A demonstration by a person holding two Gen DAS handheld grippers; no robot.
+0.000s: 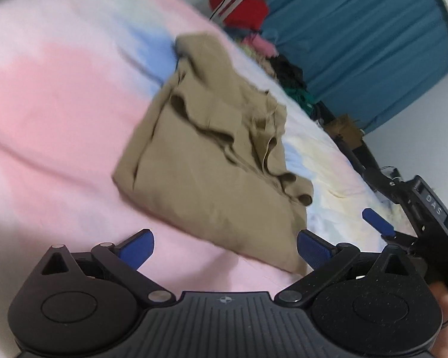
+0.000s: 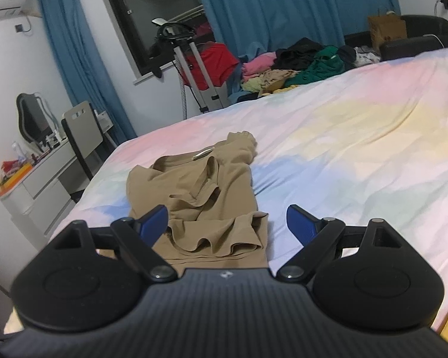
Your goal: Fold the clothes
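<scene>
A tan garment (image 2: 206, 197) lies partly folded on the bed (image 2: 358, 137). The left gripper (image 1: 225, 250) and right gripper (image 2: 227, 226) hover above, fingers spread, empty.

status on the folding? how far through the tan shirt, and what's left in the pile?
Done so far: the tan shirt lies on the bedsheet with its sleeves folded in, though the hem is rumpled. In hand: nothing; the left tongs and right tongs are both open, hovering near its lower edge. Left: the final fold, plus the clothes pile at the far end.
</scene>
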